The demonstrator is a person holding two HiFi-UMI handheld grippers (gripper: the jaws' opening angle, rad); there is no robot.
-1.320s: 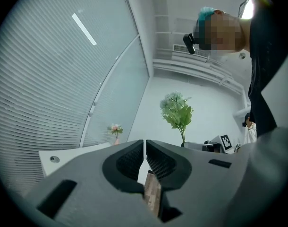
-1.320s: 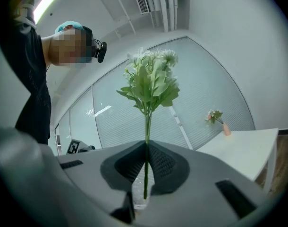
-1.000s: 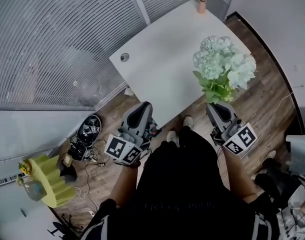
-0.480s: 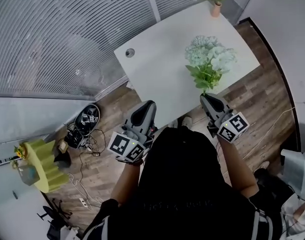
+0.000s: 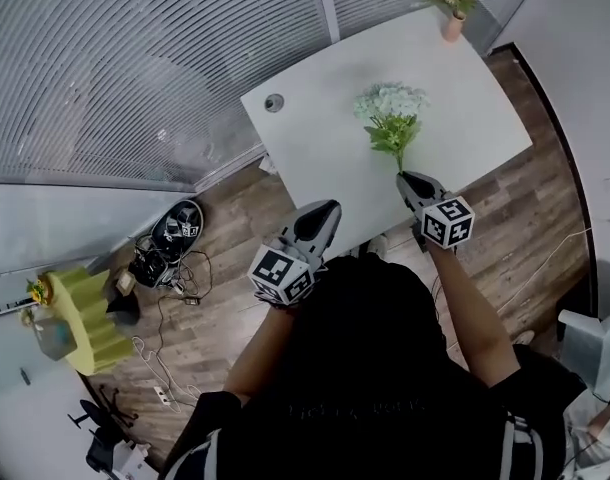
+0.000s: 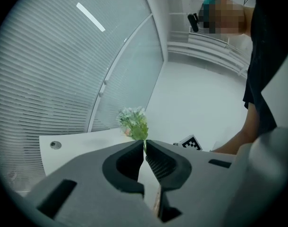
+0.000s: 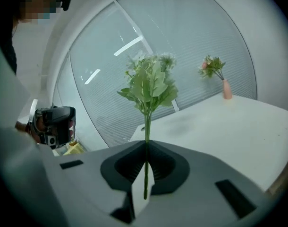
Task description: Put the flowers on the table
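Note:
A bunch of pale green and white flowers (image 5: pixel 389 118) with green leaves stands upright over the white table (image 5: pixel 465 98). My right gripper (image 5: pixel 407 179) is shut on its thin stem. In the right gripper view the stem (image 7: pixel 146 141) runs straight up between the closed jaws to the flowers (image 7: pixel 149 82). My left gripper (image 5: pixel 330 208) hangs at the table's near edge, shut with nothing in it. In the left gripper view the jaws of the left gripper (image 6: pixel 145 148) meet, and the flowers (image 6: pixel 133 121) show beyond them.
A small pink vase (image 5: pixel 451 24) of pink flowers stands at the table's far corner, also seen as the pink vase (image 7: pixel 225 90). A cable hole (image 5: pixel 274 102) sits at the table's left corner. Slatted blinds run behind the table. Cables and black gear (image 5: pixel 170 253) and a yellow object (image 5: pixel 80 328) lie on the wooden floor at left.
The right gripper has carried the flowers forward from the table's near edge to above its middle. The left gripper has moved forward and right, closer to the table's edge.

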